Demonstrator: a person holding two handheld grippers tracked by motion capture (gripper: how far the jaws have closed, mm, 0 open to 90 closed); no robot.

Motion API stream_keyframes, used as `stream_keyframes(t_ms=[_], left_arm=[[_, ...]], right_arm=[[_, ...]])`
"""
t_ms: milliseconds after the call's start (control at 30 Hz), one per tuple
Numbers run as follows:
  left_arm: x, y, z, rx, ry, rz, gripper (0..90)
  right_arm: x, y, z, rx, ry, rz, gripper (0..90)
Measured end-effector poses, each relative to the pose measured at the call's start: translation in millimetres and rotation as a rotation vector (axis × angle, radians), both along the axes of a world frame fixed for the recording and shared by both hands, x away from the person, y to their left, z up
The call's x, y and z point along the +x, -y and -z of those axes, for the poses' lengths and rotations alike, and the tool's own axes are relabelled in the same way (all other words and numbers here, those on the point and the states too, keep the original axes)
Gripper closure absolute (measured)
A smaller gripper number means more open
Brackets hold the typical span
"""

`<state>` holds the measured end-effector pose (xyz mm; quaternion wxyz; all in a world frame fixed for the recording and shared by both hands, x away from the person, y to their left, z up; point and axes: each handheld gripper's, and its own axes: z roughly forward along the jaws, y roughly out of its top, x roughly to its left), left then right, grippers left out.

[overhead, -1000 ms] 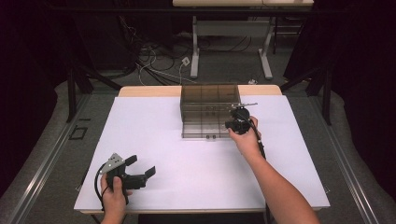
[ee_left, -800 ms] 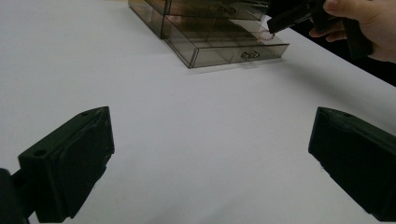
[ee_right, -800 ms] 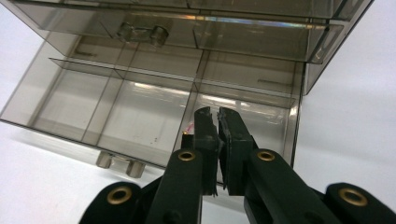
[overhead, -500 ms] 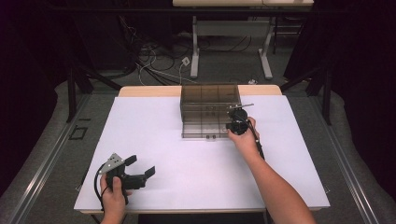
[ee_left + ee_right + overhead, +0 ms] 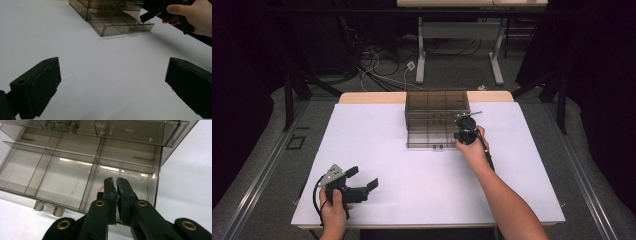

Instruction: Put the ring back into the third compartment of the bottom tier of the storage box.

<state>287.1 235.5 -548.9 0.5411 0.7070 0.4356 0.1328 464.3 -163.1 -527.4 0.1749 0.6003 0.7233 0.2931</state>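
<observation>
A smoky clear drawer box (image 5: 437, 105) stands at the back middle of the white table (image 5: 522, 165), with its bottom drawer (image 5: 429, 137) pulled out toward me. My right gripper (image 5: 459, 137) points down into the drawer's right-hand compartment (image 5: 125, 182). In the right gripper view its jaws (image 5: 114, 181) stand shut, with a tiny pinkish bit (image 5: 101, 187) beside the left tip; whether they touch it I cannot tell. My left gripper (image 5: 362, 177) rests at the table's front left, open, nothing between its fingers (image 5: 37, 87). The left gripper view looks toward the box (image 5: 112, 17) and the right gripper (image 5: 150, 16).
The drawer's other compartments (image 5: 62, 177) look bare, and a closed drawer (image 5: 130, 130) sits above it. Table legs and cables (image 5: 377, 70) lie on the floor beyond the far edge. White tabletop spreads between the two hands.
</observation>
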Motion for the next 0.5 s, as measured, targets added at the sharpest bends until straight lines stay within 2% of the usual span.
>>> stream_keyframes(t_ms=[500], left_arm=[[0.0,-0.1,-0.1,0.001,0.000,0.001,0.4]], right_arm=[[1.4,1.8,2.0,-0.009,-0.013,0.008,86.8]])
